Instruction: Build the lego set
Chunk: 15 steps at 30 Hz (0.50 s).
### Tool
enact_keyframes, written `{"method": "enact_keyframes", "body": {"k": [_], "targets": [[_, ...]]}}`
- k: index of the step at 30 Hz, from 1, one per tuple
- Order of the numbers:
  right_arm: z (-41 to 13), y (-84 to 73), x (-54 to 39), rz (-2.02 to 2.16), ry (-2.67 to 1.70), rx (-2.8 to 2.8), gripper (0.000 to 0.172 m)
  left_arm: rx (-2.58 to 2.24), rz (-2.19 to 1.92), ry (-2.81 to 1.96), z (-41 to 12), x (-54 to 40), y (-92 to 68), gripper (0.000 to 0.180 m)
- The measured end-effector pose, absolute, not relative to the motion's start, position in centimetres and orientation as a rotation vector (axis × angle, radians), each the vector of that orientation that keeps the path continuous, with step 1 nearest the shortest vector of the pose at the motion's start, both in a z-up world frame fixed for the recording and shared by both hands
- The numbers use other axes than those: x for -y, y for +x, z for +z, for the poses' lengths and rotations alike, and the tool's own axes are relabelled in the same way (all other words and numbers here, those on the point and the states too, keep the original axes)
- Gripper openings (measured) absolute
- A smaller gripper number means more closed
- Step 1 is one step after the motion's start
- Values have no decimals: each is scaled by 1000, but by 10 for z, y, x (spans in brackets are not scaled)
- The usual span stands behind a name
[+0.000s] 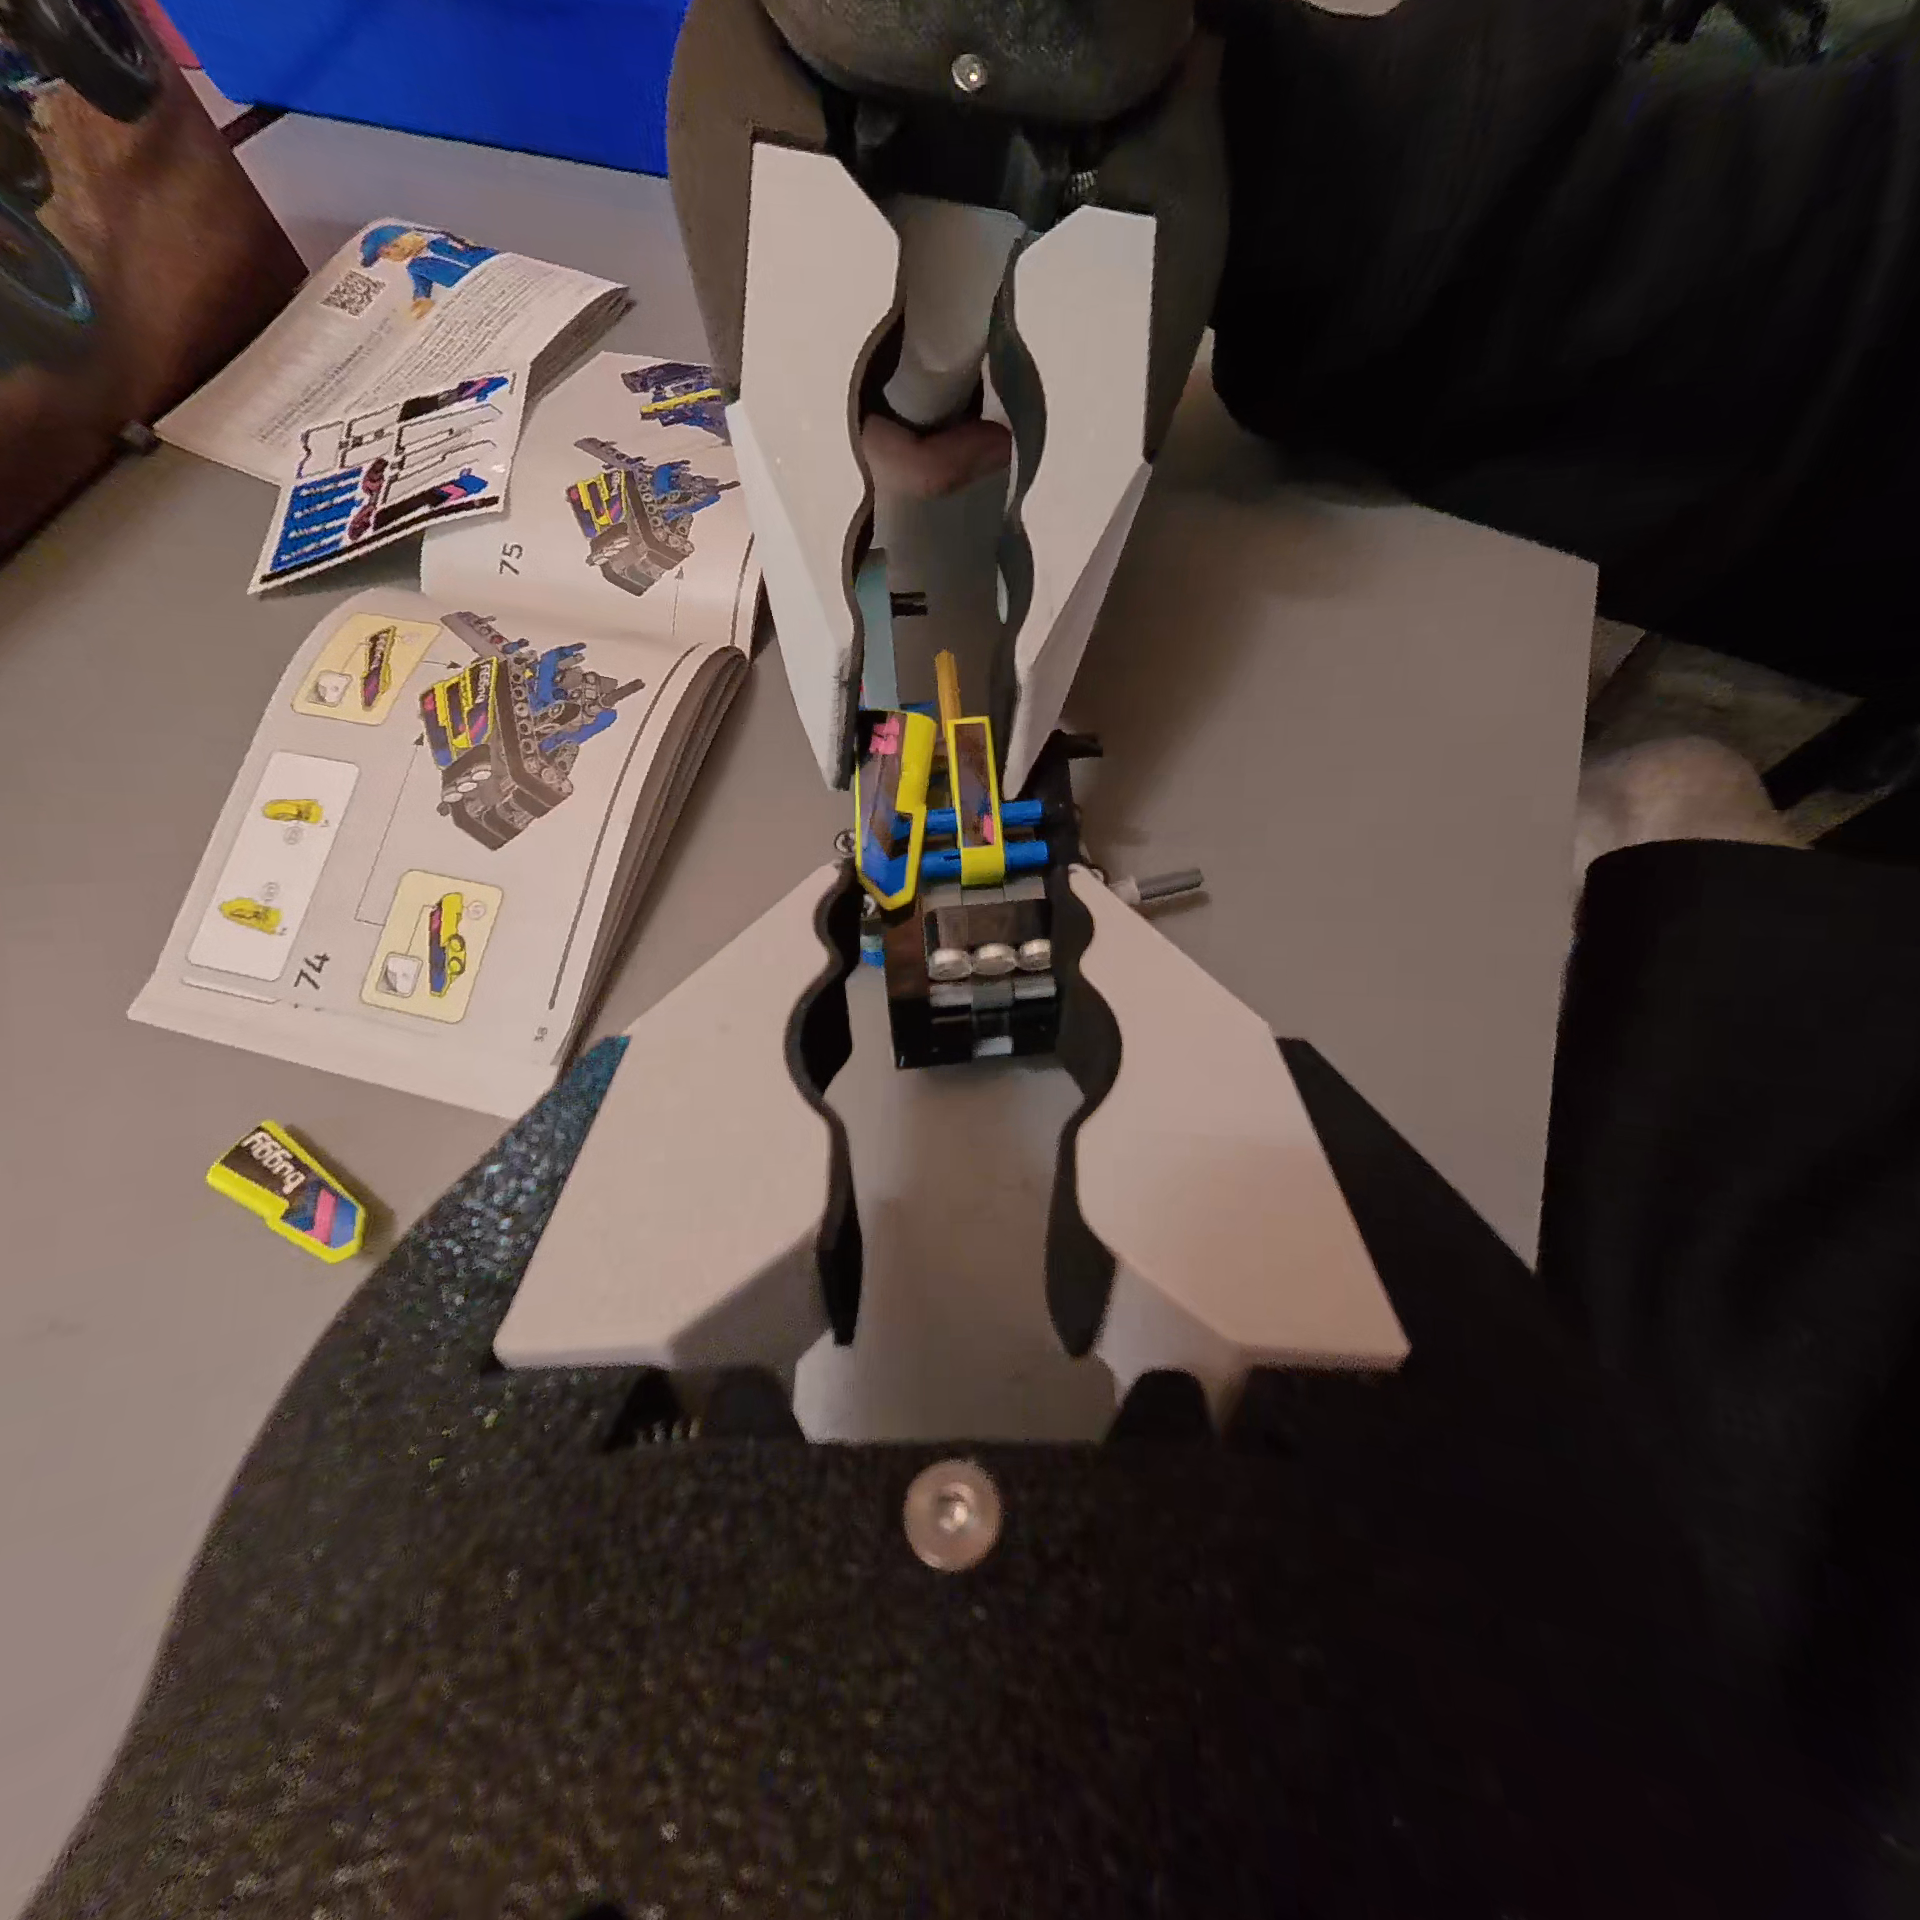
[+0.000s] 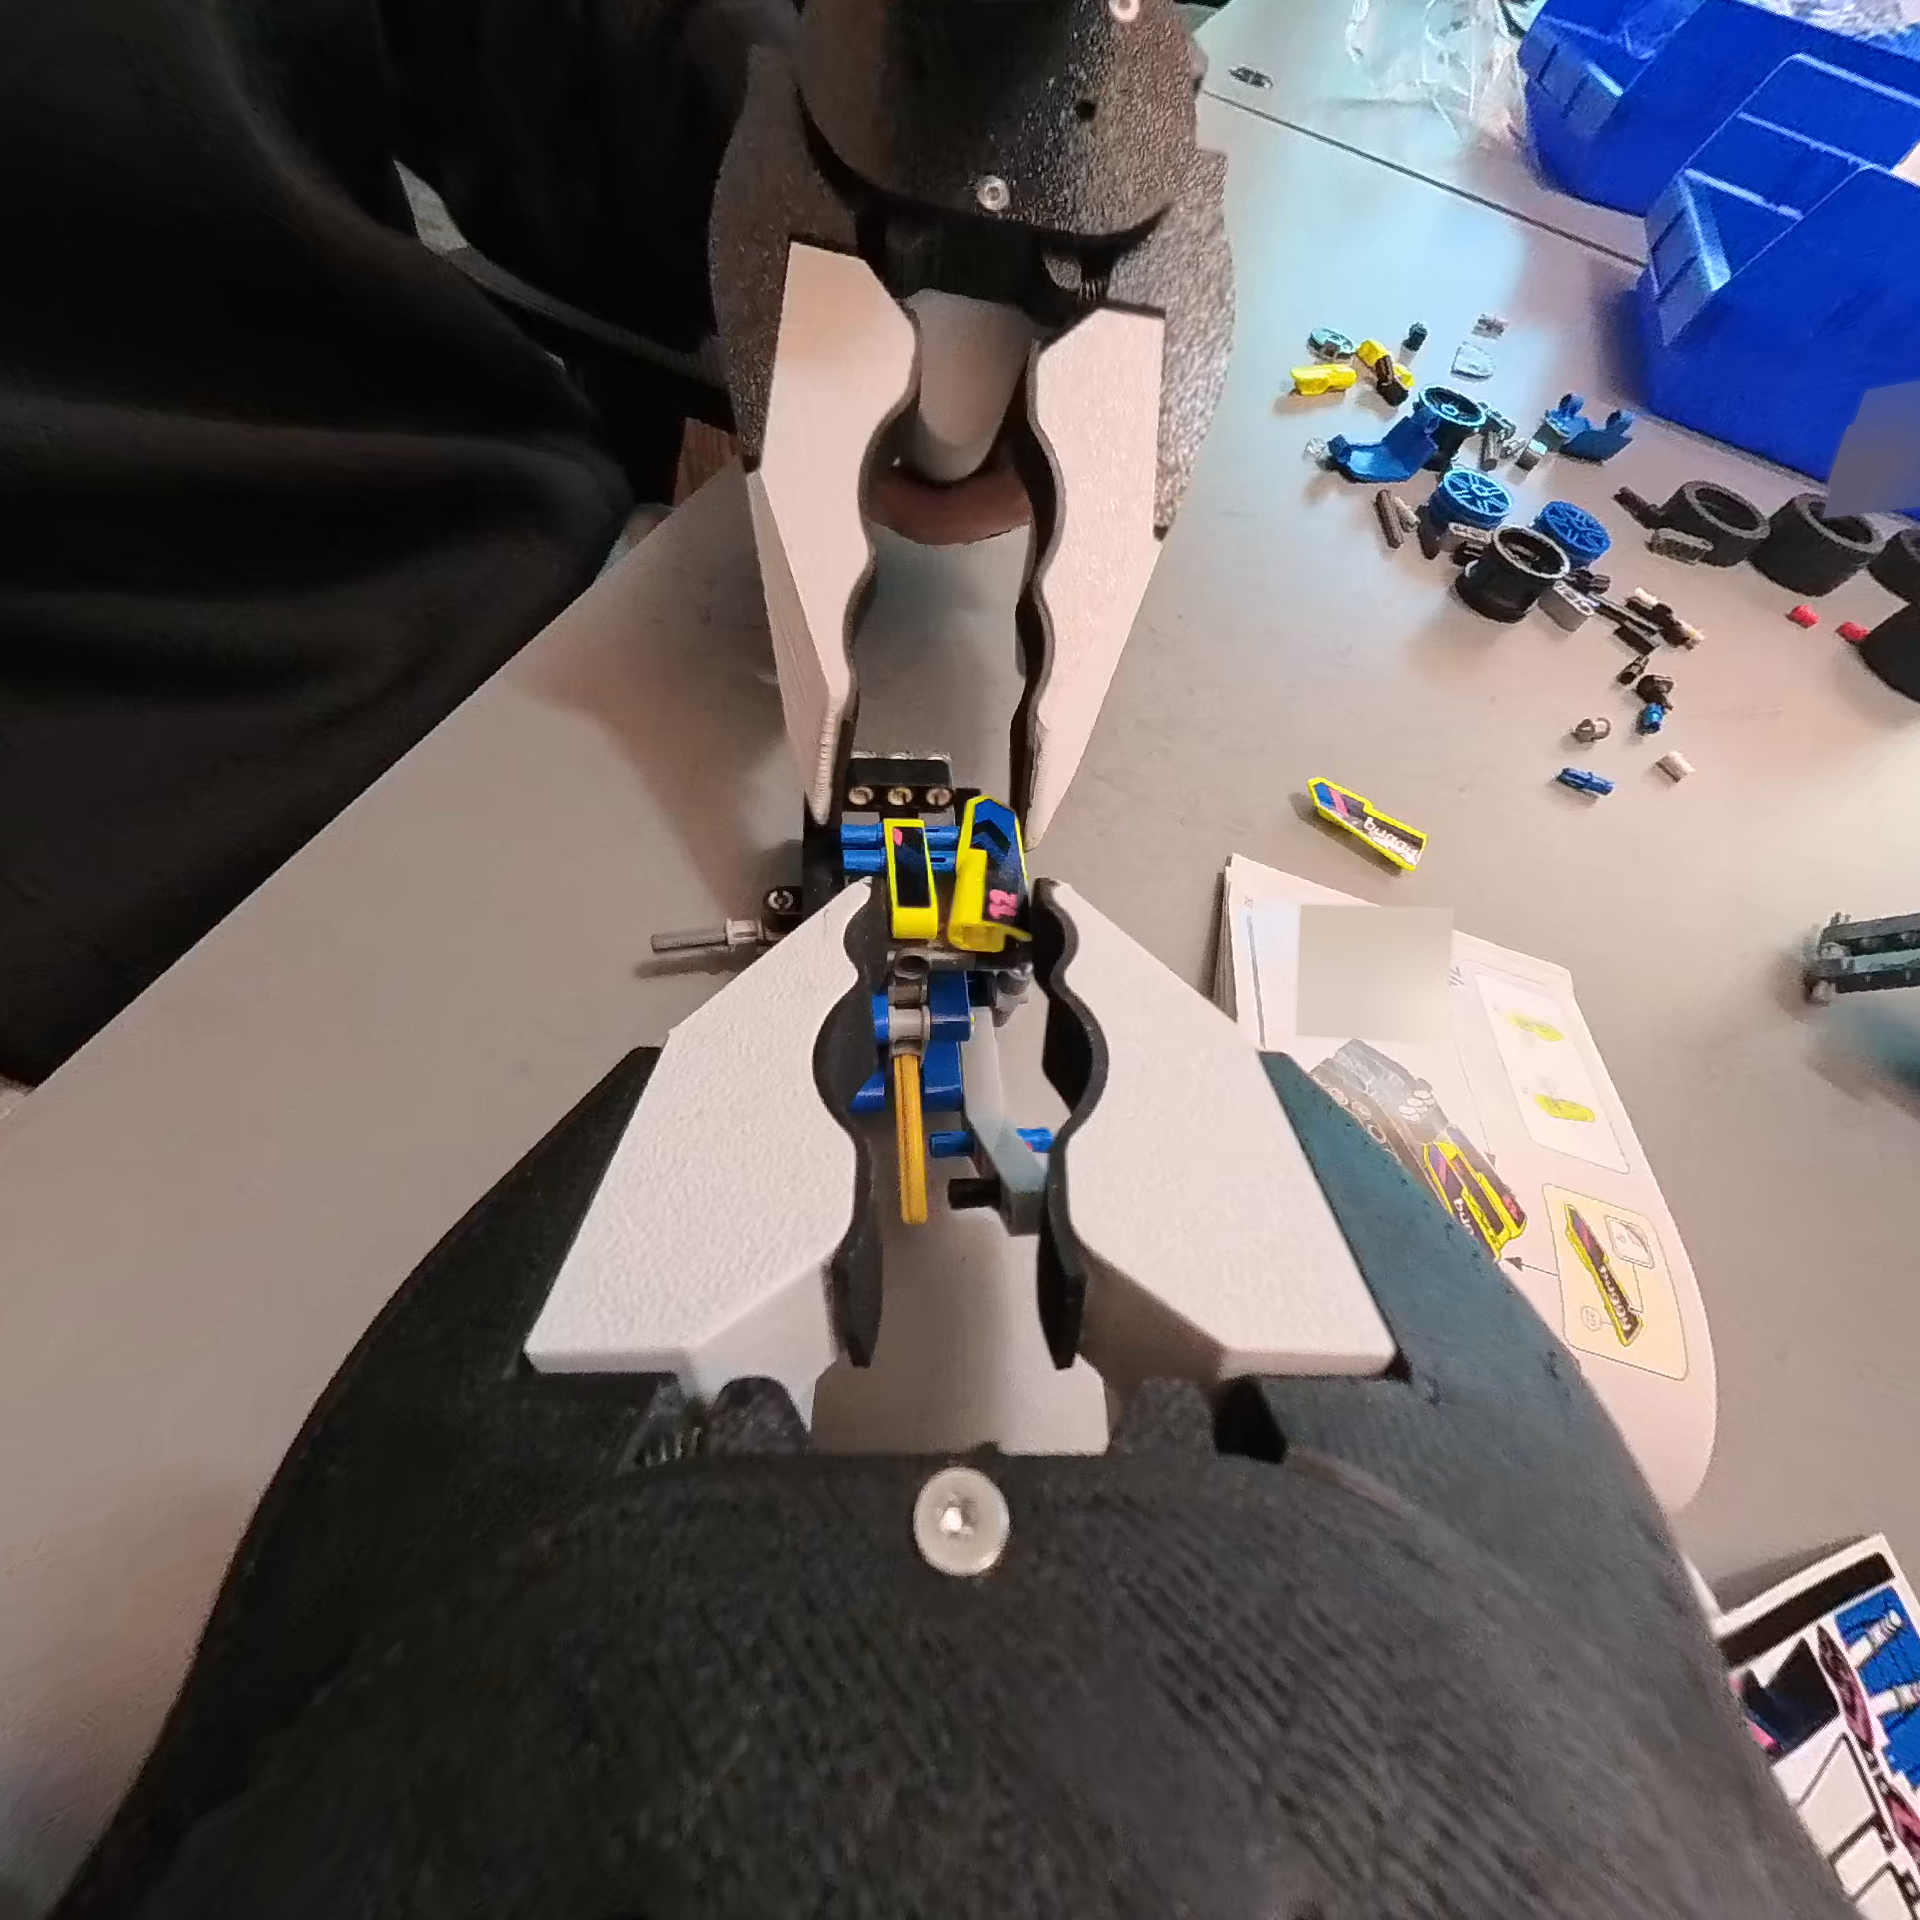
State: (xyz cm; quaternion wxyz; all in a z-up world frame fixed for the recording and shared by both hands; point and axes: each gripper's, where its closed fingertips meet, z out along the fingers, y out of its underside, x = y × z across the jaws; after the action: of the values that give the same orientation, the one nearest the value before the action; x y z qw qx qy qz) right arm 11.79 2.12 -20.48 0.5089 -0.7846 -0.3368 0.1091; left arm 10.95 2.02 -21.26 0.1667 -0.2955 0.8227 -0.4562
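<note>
A small toy-brick car model (image 1: 977, 966), black in front with silver studs, carries yellow stickered panels, blue pins and a yellow axle. It is held between my two grippers, which face each other. My left gripper (image 1: 961, 894) is shut on the black front end. In the right wrist view it shows at the top (image 2: 930, 816). My right gripper (image 2: 956, 904) is shut on the blue rear part of the model (image 2: 914, 1039). In the left wrist view it shows at the top (image 1: 935, 769). A grey pin (image 1: 1164, 885) sticks out of the model's side.
An open instruction booklet (image 1: 416, 831) and a sticker sheet (image 1: 384, 478) lie on the grey table (image 1: 1351, 727). A loose yellow panel (image 1: 286, 1193) lies near the booklet. Loose wheels and small parts (image 2: 1507, 520) and blue bins (image 2: 1766, 208) are farther off. A person's dark clothing (image 2: 260, 416) borders the table. The grippers are tip to tip, or close to it.
</note>
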Motion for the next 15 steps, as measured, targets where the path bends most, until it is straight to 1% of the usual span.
{"method": "enact_keyframes", "body": {"k": [6, 15], "targets": [[-204, 118, -22, 225, -1887, 826, 26, -2363, -1385, -969, -215, -20, 110, 31], [-205, 119, -22, 273, -1874, 779, 27, -2383, -1316, -922, -214, -20, 110, 30]]}}
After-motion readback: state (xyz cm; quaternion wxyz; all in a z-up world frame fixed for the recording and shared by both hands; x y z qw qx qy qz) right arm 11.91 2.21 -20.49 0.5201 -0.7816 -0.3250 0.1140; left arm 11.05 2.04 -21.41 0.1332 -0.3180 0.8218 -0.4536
